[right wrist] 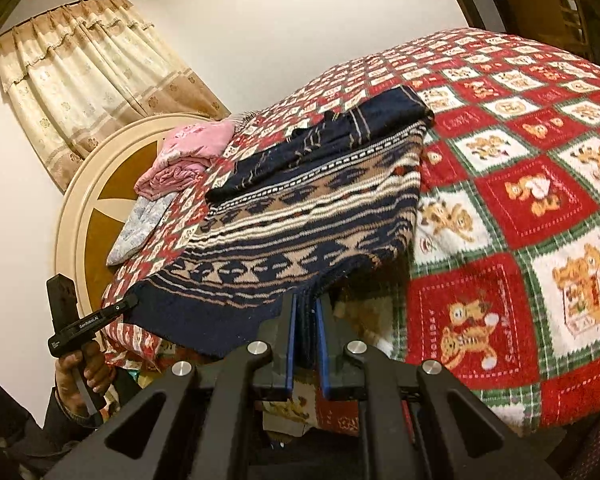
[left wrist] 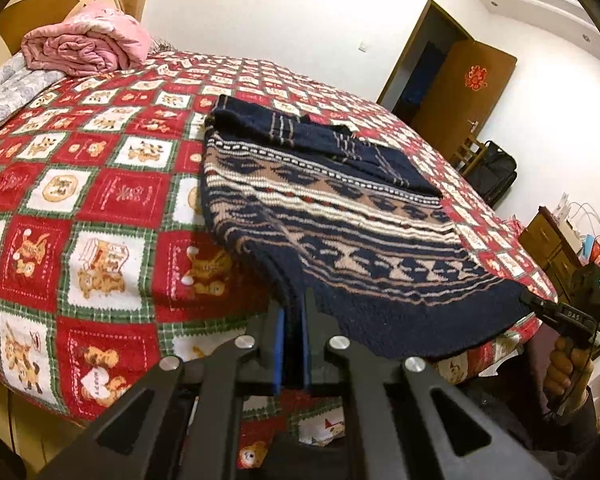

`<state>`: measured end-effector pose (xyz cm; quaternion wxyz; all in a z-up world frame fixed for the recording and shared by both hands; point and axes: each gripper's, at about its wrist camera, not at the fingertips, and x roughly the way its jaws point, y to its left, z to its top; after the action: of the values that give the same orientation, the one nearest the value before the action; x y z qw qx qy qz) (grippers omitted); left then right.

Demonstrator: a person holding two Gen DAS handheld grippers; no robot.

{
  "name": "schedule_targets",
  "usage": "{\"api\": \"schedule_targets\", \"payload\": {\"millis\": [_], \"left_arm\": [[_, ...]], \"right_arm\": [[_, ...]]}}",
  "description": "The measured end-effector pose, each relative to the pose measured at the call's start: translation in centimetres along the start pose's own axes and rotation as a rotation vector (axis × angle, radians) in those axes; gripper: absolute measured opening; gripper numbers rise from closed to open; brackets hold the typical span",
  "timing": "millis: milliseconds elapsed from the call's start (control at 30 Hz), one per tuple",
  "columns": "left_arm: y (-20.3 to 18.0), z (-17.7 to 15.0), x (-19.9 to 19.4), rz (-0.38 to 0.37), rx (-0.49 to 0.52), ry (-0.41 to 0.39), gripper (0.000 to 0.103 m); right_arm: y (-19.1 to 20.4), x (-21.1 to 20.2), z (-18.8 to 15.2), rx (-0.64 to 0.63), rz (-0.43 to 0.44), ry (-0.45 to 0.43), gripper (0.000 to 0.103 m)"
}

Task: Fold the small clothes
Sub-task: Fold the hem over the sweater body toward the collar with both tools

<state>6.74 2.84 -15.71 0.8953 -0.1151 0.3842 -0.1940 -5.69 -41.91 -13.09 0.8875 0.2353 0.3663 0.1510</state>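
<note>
A navy, tan and white patterned knit sweater (left wrist: 340, 216) lies on the bed, its sleeves folded onto its back at the far end. My left gripper (left wrist: 294, 308) is shut on the sweater's near left hem corner. My right gripper (right wrist: 306, 304) is shut on the near right hem corner of the sweater (right wrist: 300, 216). Both hold the hem a little above the bed's near edge. The right gripper also shows in the left wrist view (left wrist: 530, 300), and the left gripper in the right wrist view (right wrist: 130, 302), each pinching its corner.
A red, white and green bear-print blanket (left wrist: 100, 200) covers the bed. A rolled pink quilt (left wrist: 88, 44) and a grey pillow (left wrist: 8, 92) lie by the round headboard (right wrist: 100, 200). A door (left wrist: 460, 88), black bag (left wrist: 494, 172) and wooden cabinet (left wrist: 556, 244) stand beyond.
</note>
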Motion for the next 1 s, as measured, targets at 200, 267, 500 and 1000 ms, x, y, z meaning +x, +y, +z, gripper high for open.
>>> {"api": "schedule_targets", "payload": {"millis": [200,267,500,1000], "left_arm": [[0.1,1.7,0.1,-0.020,-0.018,-0.022,0.007],[0.2,2.2,0.1,-0.024,-0.023,-0.030,0.007],[0.5,6.2,1.2,-0.043,-0.031,-0.046,0.007],[-0.2,12.1,5.4,-0.054,-0.020,-0.016,0.007]], "right_arm": [[0.1,-0.2,1.5,0.009,0.012,-0.029,0.009],[0.2,-0.2,2.1,0.009,0.015,-0.040,0.009],[0.3,0.3,6.2,0.009,0.006,-0.081,0.006],[-1.8,4.8,12.9,0.065,-0.024,-0.089,0.005]]}}
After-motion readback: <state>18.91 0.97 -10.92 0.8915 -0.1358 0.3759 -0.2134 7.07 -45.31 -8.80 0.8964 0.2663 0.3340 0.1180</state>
